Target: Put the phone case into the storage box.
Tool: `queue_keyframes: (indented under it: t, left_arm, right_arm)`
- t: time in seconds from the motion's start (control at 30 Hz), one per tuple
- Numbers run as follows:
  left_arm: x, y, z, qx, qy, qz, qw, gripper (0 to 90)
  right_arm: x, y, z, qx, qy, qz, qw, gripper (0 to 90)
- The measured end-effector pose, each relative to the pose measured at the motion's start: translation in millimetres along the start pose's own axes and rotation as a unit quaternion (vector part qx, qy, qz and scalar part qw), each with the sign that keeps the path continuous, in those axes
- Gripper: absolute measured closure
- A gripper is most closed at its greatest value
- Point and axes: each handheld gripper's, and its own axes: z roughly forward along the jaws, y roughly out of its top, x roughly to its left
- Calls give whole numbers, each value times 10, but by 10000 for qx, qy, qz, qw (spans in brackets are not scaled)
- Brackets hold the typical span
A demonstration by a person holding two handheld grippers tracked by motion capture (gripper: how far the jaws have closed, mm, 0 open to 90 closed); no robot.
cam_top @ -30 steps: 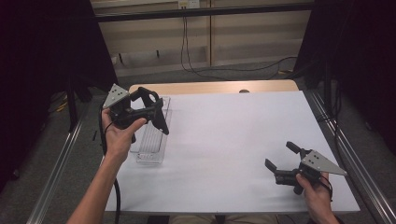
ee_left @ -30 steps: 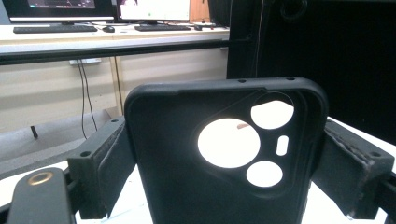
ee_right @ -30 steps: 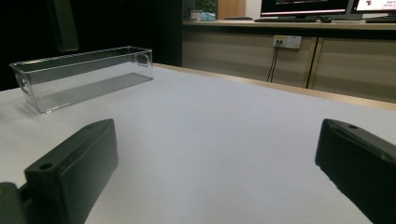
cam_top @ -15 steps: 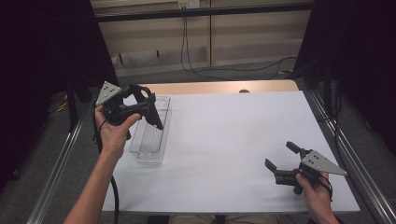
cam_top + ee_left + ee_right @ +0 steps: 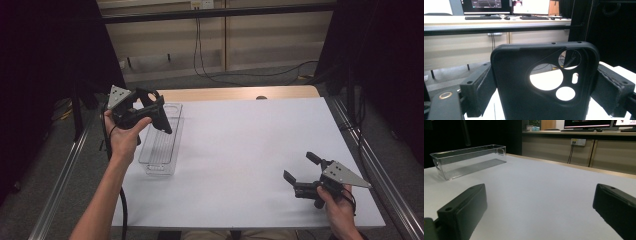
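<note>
Left gripper [image 5: 159, 112] has lifted and tipped back toward the upper left of the high view since a second ago, carrying the black phone case [image 5: 161, 117] up over the clear plastic bin [image 5: 159, 150]; right gripper [image 5: 302, 175] hasn't budged, lower right of frame.

Left gripper view: jaws pinch the phone case [image 5: 541, 87] by its two long edges, camera cutouts up, open inside facing the camera. Case is airborne, above the bin's near-left half in the high view, not touching it as far as I can tell.

Right gripper spread wide, nothing between the jaws, low over the white table [image 5: 250, 150]. Right gripper view shows the bin [image 5: 469, 160] upper left, empty, well apart from it.

Step, my read: case picked up and held over the bin, either just taken out or about to go in; can't tell which. Next move calls for lining the case up with the bin's long axis, lowering it between the walls, then spreading the jaws.

Writing: none readable. Monitors [image 5: 481, 5] at top of left gripper view, text too small. No brand seen on case.
</note>
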Motion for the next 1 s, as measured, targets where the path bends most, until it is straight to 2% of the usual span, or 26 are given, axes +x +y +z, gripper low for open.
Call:
queue_keyframes:
  t: [0.17,0.2,0.3,0.33,0.37,0.4,0.53,1.0]
  left_arm:
    - [21,-25,56,0,33,17,10000,135]
    - [29,-44,85,15,91,24,10000,136]
    - [38,-63,119,32,59,-8,10000,136]
    - [39,-70,136,58,134,6,9999,136]
    - [39,-74,149,52,113,-14,9999,136]
    - [47,-80,172,104,227,4,9997,135]
    - [72,-110,265,71,296,-92,9995,135]
    - [96,-218,495,211,505,-101,9985,136]
  right_arm:
    - [-3,2,-2,-8,-34,31,10000,0]
    - [-3,0,1,-7,-29,10,10000,0]
    - [-2,-1,1,2,-11,21,10000,0]
    - [-4,-1,1,2,-19,26,10000,0]
    - [-4,-1,1,2,-19,26,10000,0]
    - [-7,-3,-2,12,0,7,10000,0]
    - [-6,-4,1,13,-5,-6,10000,0]
    - [-7,-7,-2,17,13,-11,10000,0]
